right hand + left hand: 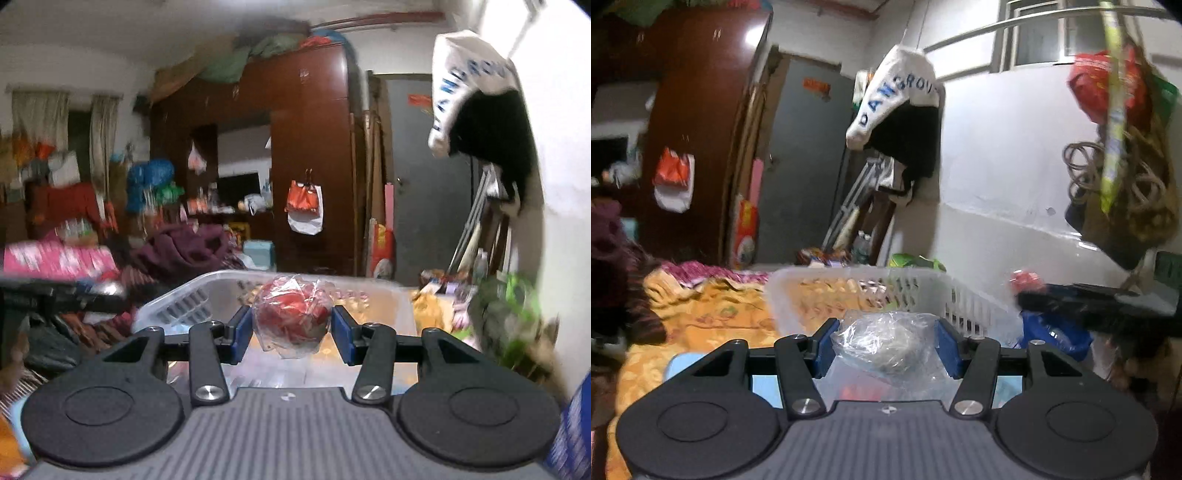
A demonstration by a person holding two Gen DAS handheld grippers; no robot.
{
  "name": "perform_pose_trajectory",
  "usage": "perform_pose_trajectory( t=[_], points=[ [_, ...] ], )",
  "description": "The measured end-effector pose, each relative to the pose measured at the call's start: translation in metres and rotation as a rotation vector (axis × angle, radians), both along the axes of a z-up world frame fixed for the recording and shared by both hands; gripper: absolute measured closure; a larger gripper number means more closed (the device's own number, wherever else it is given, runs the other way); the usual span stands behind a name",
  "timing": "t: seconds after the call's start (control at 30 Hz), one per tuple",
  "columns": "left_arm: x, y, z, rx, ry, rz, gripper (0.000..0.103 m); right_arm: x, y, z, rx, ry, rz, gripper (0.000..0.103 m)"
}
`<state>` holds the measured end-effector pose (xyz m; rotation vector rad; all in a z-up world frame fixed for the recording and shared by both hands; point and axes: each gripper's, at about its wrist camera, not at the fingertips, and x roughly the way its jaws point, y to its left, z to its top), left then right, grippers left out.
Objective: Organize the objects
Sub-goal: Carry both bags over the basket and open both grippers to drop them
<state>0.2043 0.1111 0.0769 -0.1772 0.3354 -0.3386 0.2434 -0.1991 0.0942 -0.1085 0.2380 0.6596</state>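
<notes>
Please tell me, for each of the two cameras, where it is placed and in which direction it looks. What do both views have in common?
Left wrist: sits on the left gripper, looking along its fingers past a grey ball in clear wrap to the white basket.
Right wrist: sits on the right gripper, facing a red wrapped ball and the wardrobe.
Shared: basket, hanging white-and-black garment, grey door.

Dark red-brown wardrobe [306, 155] beside grey door [428, 177], white walls [1004, 155], curtained window [79, 136].
</notes>
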Motion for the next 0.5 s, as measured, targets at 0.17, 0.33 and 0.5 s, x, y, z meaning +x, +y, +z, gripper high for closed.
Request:
perform_pose_trajectory(
  t=[0.17,0.33,0.5],
  points=[
    [0.069,-0.024,0.009,0.01,0.099,-0.018,0.043,0.061,0.026,0.003,-0.098,0.088,-0.047,0.052],
    [0.073,-0.023,-0.002,-0.009,0.132,0.027,0.021,0.057,0.015,-0.003,-0.034,0.074,-0.098,0.0],
    [-0.006,-0.003,-0.009,0.009,0.003,0.068,0.005,-0.004,-0.035,-0.008,0.083,0.041,-0.066,0.0]
  ],
)
